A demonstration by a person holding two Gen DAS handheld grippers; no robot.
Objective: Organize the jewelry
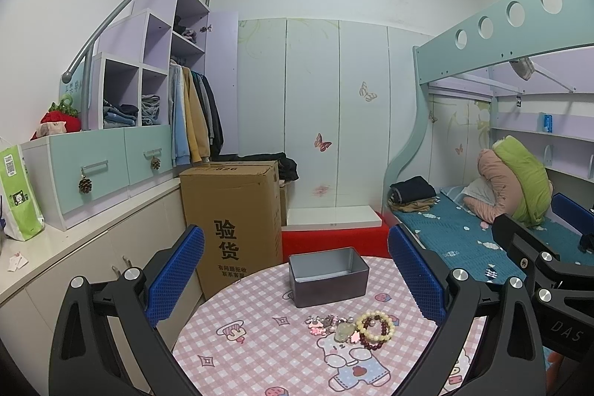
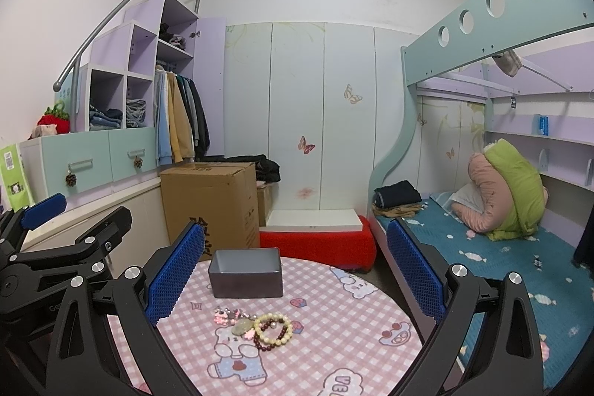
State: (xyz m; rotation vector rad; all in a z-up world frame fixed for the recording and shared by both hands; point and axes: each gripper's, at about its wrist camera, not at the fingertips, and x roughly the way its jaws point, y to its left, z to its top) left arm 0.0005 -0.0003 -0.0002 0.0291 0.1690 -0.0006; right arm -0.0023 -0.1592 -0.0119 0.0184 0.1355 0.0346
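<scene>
Broadly, by size:

Bunk bed: a mint-green and lilac bunk bed (image 2: 497, 21) fills the right side, its lower mattress under a teal patterned sheet.

Carton: a tall brown cardboard carton (image 1: 232, 221) stands on the floor behind the counter, printed with black characters.

Counter: a round counter under a pink checked cloth with cartoon bears (image 1: 260, 355) carries all the jewelry things.

Left gripper: the black left gripper with blue ribbed pads (image 1: 297, 270) hovers above the counter, jaws wide apart and holding nothing (the tin shows between the pads).

Right gripper: the black right gripper with blue ribbed pads (image 2: 295, 270) hangs beside it at like height, jaws likewise spread wide and empty.

Tin: an open grey rectangular metal tin (image 2: 245, 272) sits toward the counter's far edge; nothing shows inside it.

Jewelry: a cream bead bracelet (image 1: 375, 325) overlaps a dark red bead bracelet (image 2: 273, 340), touching a pale green stone pendant (image 1: 343, 332) and small pink charms (image 1: 315, 324), all lying in one cluster near the tin but apart from it.
</scene>
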